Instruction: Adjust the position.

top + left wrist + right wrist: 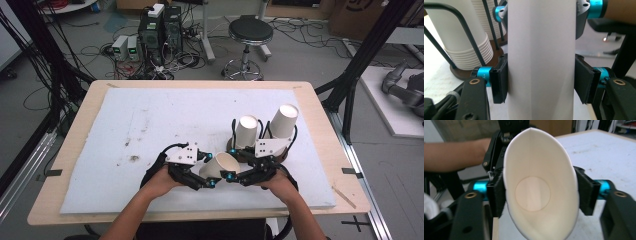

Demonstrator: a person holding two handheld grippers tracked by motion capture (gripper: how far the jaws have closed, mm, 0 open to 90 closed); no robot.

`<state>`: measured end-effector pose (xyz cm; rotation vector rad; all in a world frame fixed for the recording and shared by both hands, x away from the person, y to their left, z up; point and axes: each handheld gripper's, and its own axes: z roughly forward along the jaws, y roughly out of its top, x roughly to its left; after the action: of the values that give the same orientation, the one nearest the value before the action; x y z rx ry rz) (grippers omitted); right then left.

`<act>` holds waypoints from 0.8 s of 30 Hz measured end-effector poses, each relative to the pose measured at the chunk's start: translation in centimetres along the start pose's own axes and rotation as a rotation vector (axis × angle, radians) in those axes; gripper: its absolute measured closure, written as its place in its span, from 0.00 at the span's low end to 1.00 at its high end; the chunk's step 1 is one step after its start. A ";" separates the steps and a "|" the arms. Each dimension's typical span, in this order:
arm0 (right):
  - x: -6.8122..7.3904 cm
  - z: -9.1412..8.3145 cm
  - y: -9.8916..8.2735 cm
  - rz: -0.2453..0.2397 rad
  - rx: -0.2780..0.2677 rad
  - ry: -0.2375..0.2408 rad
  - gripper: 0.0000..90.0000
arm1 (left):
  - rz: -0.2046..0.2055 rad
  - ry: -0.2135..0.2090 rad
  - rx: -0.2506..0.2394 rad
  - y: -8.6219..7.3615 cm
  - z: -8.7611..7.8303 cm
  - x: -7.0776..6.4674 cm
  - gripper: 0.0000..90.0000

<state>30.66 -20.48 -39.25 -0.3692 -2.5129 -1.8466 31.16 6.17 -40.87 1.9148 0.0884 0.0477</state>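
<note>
Black claws (216, 176), cyan collars, brass screws

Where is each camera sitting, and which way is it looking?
High view: above the person's side, looking forward and down at the table; both forearms, left tongs and right tongs show.
Left gripper view: on the left tongs, looking along its black jaws at the paper cup's side.
Right gripper view: on the right tongs, looking into the cup's mouth.
All share the cup.
</note>
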 end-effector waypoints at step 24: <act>-0.1 -0.4 0.1 -0.031 0.001 -0.048 0.47 | -0.088 0.044 -0.007 -0.9 -0.4 0.5 0.28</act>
<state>30.69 -20.90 -39.06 -0.3810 -2.5647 -1.8700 31.57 6.93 -41.61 1.9012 0.2022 0.0309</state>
